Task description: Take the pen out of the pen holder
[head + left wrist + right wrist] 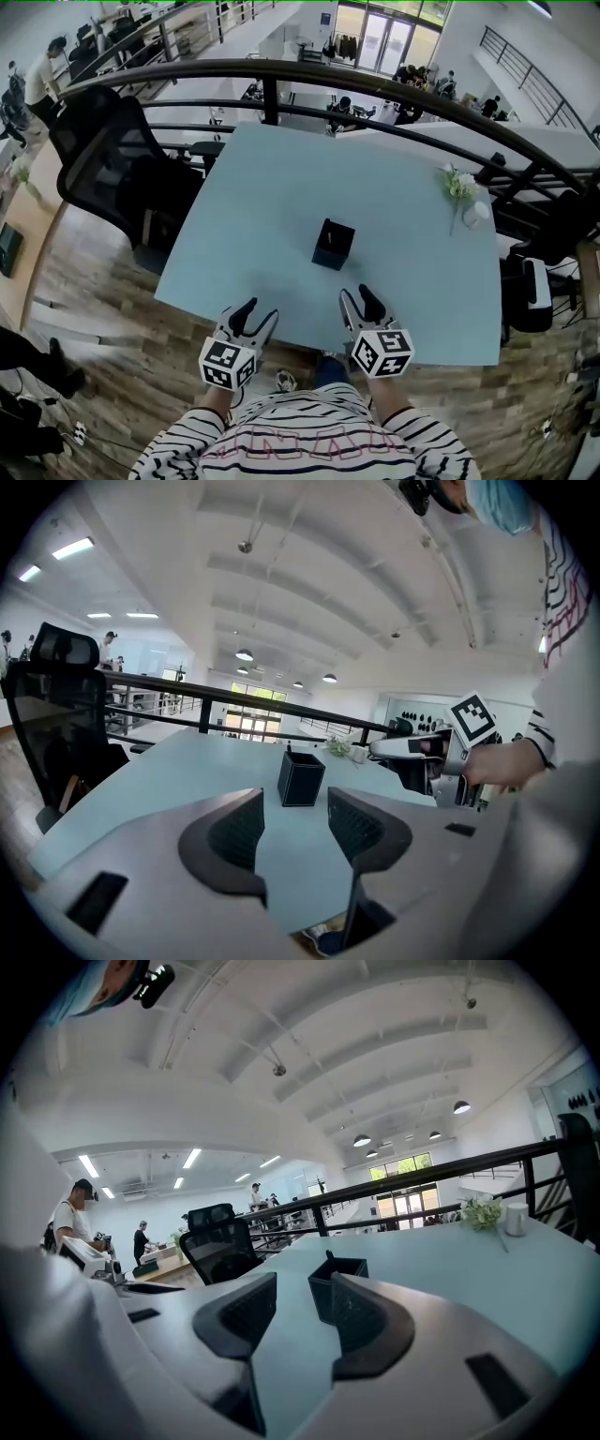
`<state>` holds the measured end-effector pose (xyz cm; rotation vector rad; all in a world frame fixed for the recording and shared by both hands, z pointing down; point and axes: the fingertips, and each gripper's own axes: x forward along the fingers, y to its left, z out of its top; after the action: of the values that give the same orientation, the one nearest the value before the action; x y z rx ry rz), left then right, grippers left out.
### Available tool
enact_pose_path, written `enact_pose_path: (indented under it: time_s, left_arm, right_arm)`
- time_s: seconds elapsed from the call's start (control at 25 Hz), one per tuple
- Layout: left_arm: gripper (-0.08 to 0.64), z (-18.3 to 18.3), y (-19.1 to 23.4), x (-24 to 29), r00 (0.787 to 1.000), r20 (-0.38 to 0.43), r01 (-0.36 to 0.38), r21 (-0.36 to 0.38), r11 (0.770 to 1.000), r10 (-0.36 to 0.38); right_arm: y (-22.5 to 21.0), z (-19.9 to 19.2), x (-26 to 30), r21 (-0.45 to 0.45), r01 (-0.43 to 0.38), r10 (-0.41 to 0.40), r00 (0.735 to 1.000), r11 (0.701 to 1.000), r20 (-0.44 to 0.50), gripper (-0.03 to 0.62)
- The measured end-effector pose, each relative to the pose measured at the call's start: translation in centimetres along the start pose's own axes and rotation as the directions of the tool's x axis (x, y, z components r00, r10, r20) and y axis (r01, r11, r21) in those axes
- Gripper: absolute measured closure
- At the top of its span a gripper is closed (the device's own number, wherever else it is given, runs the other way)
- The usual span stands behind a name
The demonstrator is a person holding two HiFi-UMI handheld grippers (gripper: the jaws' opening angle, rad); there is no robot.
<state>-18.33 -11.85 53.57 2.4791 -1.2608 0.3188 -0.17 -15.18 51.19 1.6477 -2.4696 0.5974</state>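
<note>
A black square pen holder (333, 244) stands near the middle of the pale blue table (281, 187). Only the dark tip of a pen (290, 748) pokes above its rim; the same pen tip (328, 1254) shows in the right gripper view. Both grippers hover over the table's near edge, short of the holder. My left gripper (251, 314) is open and empty, and the pen holder (301, 779) sits ahead between its fingers. My right gripper (361, 302) is open and empty too, with the pen holder (336, 1288) partly hidden behind its right finger.
A black office chair (112, 159) stands at the table's left side. A sprig of flowers (459, 183) and a white cup (475, 214) sit at the far right corner. A dark railing (281, 70) runs behind the table. People are in the background.
</note>
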Motion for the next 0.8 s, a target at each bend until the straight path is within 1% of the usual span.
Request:
enact_pose_path:
  time_s: [0.16,0.48,0.8]
  left_arm:
    - [0.367,0.7,0.0,1.7,1.0,-0.002,0.019,0.009,1.0,-0.019]
    - [0.367,2.4,-0.1,5.7,1.0,-0.005,0.003,0.016,1.0,-0.003]
    - [0.367,3.6,1.1,8.9,1.0,-0.021,-0.013,0.003,1.0,0.013]
  right_arm:
    - [-1.0,0.6,1.1,-0.009,0.003,-0.003,1.0,1.0,0.003,0.402]
    - [-4.0,2.0,4.3,-0.027,-0.037,0.037,0.999,0.999,-0.015,0.402]
    - [-5.3,3.8,8.9,-0.078,-0.088,0.084,0.995,0.993,-0.05,0.403]
